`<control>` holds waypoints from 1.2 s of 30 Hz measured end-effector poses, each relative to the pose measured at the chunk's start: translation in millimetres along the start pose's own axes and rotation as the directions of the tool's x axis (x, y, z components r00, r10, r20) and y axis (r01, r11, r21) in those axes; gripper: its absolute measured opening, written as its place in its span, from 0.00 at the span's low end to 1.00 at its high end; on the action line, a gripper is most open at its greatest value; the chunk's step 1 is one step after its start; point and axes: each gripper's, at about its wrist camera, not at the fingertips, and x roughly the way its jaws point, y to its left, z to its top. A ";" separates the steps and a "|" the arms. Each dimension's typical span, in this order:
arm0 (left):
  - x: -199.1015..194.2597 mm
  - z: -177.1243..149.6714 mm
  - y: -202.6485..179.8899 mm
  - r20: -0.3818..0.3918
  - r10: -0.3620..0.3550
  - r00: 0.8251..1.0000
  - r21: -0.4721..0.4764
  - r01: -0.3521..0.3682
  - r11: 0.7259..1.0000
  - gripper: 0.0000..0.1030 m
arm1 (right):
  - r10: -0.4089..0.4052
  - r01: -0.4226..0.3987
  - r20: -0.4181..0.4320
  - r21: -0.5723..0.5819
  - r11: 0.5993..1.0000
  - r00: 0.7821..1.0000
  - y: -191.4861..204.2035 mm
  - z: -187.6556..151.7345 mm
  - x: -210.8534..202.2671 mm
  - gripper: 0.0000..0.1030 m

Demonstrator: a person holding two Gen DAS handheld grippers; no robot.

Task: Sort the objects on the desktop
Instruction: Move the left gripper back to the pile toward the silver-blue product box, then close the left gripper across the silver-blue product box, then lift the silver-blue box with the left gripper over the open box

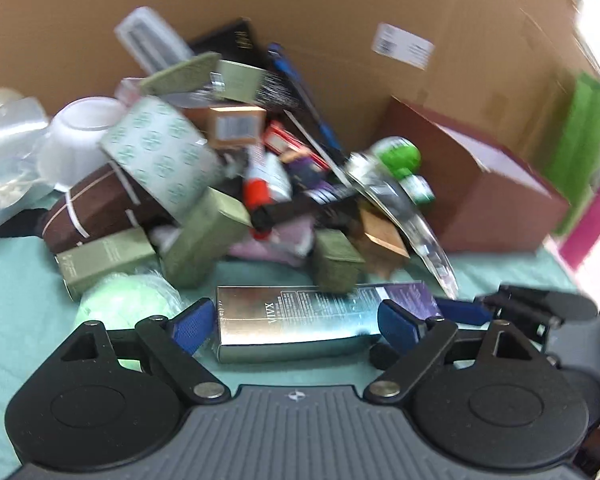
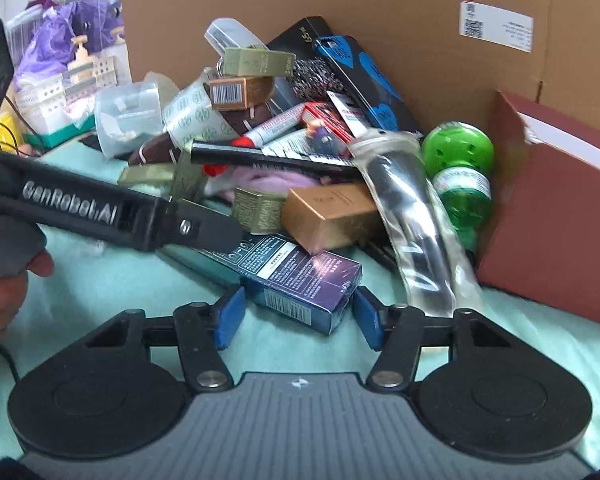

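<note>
Right wrist view: right gripper [image 2: 298, 316] jaws spread astride box [image 2: 300, 280] end, untouching, long axis running away leftward.

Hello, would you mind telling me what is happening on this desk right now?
A person holding a gripper in each hand is sorting a heap of small boxes, tubes and bottles piled against a cardboard box. Both grippers are at one long shiny blue-purple box lying on the teal cloth. The right gripper straddles one end, pads close beside it but not clearly pressing. The left gripper stands open around the other end.
</note>
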 end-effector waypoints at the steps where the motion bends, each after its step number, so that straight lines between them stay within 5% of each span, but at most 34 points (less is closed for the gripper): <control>1: -2.8 -2.8 -2.7 -0.005 -0.009 1.000 0.013 0.009 1.000 0.88 | 0.006 -0.006 -0.003 0.002 1.000 1.000 -0.7 -3.0 -6.0 0.57; 5: -6.8 -9.9 -5.1 -0.017 -0.061 0.998 0.016 0.061 0.998 0.90 | 0.022 -0.023 -0.022 -0.050 0.999 1.000 2.1 -21.1 -28.9 0.57; 8: 4.4 -7.5 -2.3 -0.041 -0.025 0.999 -0.015 0.024 1.000 0.90 | 0.038 -0.039 -0.015 -0.063 0.997 0.999 -0.7 -26.1 -33.7 0.59; 13: 2.1 -7.0 -3.0 -0.056 -0.057 0.997 -0.025 0.055 0.998 0.77 | 0.028 -0.028 -0.019 -0.009 1.000 0.999 -7.7 -21.2 -30.0 0.62; 23: 5.9 -8.1 -9.0 -0.060 -0.050 0.997 0.003 0.050 0.999 0.86 | 0.033 -0.032 -0.031 0.027 0.999 0.999 -10.4 -21.9 -31.5 0.58; 36: -19.3 -2.2 -39.4 -0.051 -0.019 0.999 0.022 0.020 1.000 0.69 | -0.016 0.016 -0.018 -0.008 1.000 1.000 -6.5 -27.9 -51.9 0.53</control>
